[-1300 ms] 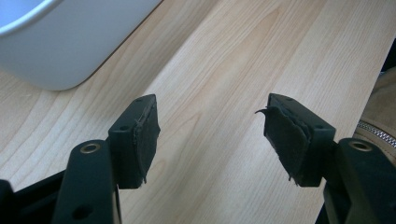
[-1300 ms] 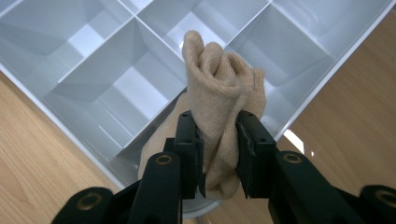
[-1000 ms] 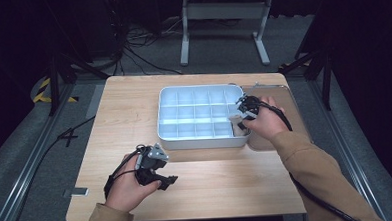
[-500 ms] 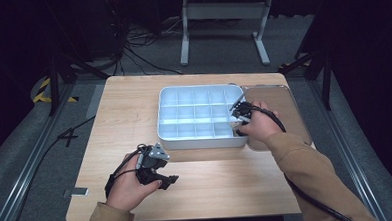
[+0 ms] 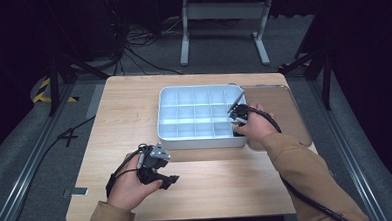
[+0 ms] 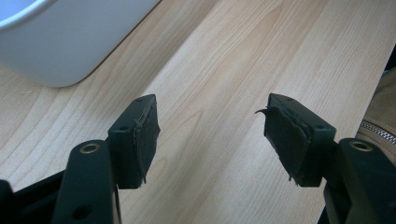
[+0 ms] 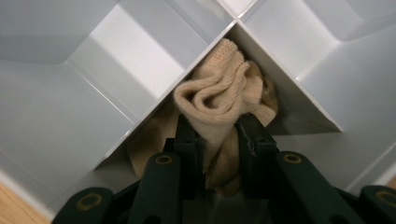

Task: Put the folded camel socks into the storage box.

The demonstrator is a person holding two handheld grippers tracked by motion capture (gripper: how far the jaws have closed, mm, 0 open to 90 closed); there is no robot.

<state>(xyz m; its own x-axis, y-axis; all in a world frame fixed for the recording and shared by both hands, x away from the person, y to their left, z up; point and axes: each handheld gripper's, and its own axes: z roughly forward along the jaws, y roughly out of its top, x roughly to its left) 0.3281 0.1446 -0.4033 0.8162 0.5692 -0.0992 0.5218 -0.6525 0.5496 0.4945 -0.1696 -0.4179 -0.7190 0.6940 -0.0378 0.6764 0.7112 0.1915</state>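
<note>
A bunched cream knitted cloth point(image 7: 219, 105) sits in one compartment of a white divided tray point(image 5: 185, 138), pushed into the corner where two dividers meet; in the high view that compartment lies at the tray's near right corner, under the person's right hand. The right gripper point(image 7: 219, 140) reaches down into it, and its two black jaws, closed most of the way, pinch a fold of the cloth between their pads; the cloth bulges above the jaw tips and hangs below them. In the high view the right gripper point(image 5: 239, 119) sits over the tray's right edge, its cable trailing back along a tan sleeve point(image 5: 306, 170). The tray rests on a light wooden table point(image 5: 129, 108); a brown tray lid or mat point(image 5: 284, 111) lies just beside it on the right. The left gripper point(image 5: 168, 182) rests near the table's front edge, well apart from the tray; its jaws stand wide open over bare wood, holding nothing.
</note>
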